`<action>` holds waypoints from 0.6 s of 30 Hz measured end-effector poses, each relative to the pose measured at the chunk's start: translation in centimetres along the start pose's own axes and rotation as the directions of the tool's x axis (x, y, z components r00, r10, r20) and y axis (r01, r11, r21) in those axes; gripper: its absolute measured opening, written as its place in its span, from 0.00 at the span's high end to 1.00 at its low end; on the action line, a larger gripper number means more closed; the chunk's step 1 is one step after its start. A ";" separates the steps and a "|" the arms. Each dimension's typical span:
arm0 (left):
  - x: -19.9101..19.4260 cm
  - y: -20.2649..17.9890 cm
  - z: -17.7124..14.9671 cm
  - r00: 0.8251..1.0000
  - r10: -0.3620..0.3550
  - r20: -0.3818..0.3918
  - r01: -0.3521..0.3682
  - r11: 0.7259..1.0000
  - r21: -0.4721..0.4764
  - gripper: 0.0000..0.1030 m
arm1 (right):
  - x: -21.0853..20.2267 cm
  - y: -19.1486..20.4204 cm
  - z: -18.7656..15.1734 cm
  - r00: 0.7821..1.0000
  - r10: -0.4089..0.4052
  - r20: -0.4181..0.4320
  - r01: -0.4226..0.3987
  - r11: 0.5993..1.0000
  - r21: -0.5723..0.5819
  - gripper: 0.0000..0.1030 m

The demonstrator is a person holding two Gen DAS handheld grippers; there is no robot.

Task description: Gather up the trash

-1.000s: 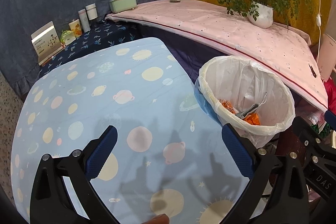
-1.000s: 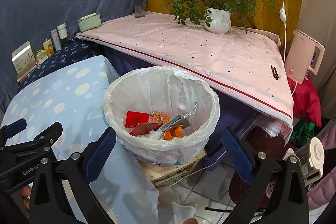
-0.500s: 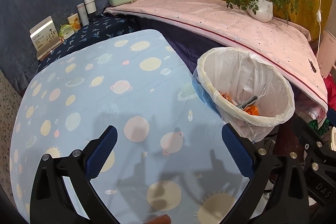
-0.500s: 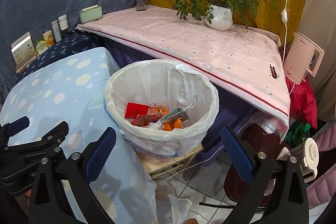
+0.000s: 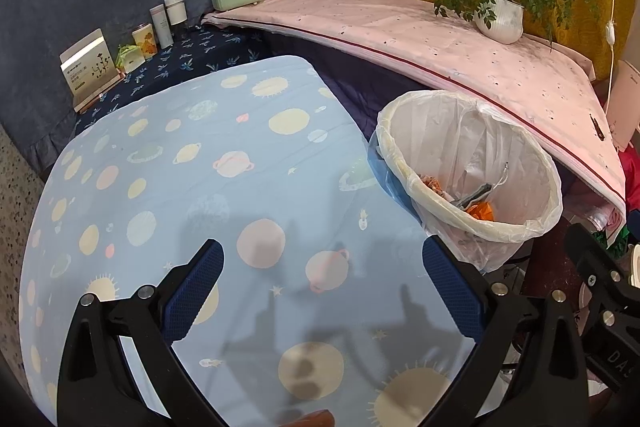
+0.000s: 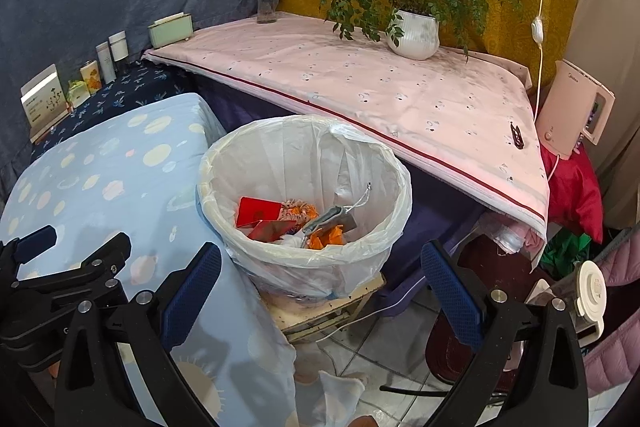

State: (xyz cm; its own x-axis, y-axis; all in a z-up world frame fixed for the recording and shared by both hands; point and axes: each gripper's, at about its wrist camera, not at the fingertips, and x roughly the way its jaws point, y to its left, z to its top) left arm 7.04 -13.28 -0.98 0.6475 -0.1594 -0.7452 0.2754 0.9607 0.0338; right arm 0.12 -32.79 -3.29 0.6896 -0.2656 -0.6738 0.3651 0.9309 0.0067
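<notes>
A bin lined with a white plastic bag [image 6: 304, 259] stands beside the blue planet-print table [image 5: 180, 187]. Inside lie red card pieces [image 6: 258, 213], orange wrappers [image 6: 328, 237] and a grey item. The bin also shows in the left wrist view [image 5: 472, 227], to the right of the table. My left gripper [image 5: 322, 291] is open and empty above the table's near part. My right gripper [image 6: 320, 291] is open and empty, just in front of and above the bin. No loose trash shows on the table.
A pink-covered table [image 6: 360, 87] carries a potted plant [image 6: 414, 33], a flower vase [image 6: 267, 3] and a green box [image 6: 171, 31]. Bottles and a card box [image 5: 90, 67] stand on a dark blue cloth. A pink appliance [image 6: 572, 115] and a cord are at the right.
Both grippers have drawn back and up a little, so the bin and table look slightly farther. Both stay open and empty.
</notes>
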 end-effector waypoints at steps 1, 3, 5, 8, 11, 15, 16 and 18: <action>0.0 0.0 0.0 1.000 0.000 0.000 0.000 1.000 0.000 0.08 | 0.0 0.0 0.0 1.000 0.001 -0.001 -0.001 1.000 0.000 0.06; 0.0 0.0 0.0 1.000 0.002 0.000 -0.002 1.000 0.002 0.08 | 0.1 0.0 -0.1 1.000 0.002 -0.003 -0.002 1.000 -0.003 0.06; -0.1 0.0 0.0 1.000 0.004 0.000 -0.004 1.000 -0.001 0.08 | 0.1 0.0 -0.1 1.000 0.002 -0.004 -0.002 1.000 -0.005 0.06; -0.2 0.0 0.1 1.000 0.014 0.002 -0.014 1.000 -0.010 0.07 | 0.1 -0.1 -0.1 1.000 0.004 -0.002 -0.004 1.000 -0.004 0.06; -0.3 0.0 0.2 1.000 0.016 0.003 -0.016 1.000 -0.011 0.08 | 0.2 -0.2 -0.1 1.000 0.003 -0.003 -0.003 1.000 -0.003 0.06; -0.3 -0.1 0.2 1.000 0.016 0.002 -0.016 1.000 -0.008 0.07 | 0.2 -0.2 -0.1 1.000 0.003 -0.003 -0.003 1.000 -0.004 0.06; -0.3 -0.1 0.2 1.000 0.016 0.002 -0.016 1.000 -0.007 0.07 | 0.2 -0.2 -0.2 1.000 0.002 -0.003 -0.002 1.000 -0.003 0.06; -0.4 -0.1 0.2 1.000 0.016 0.003 -0.016 1.000 -0.006 0.08 | 0.1 -0.2 -0.2 1.000 0.003 -0.003 -0.003 1.000 -0.004 0.06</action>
State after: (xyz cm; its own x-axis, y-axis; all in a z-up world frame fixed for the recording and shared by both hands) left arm 6.88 -13.36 -0.56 0.6541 -0.1448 -0.7424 0.2607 0.9645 0.0416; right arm 0.03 -33.00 -3.52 0.6887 -0.2617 -0.6762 0.3606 0.9327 0.0064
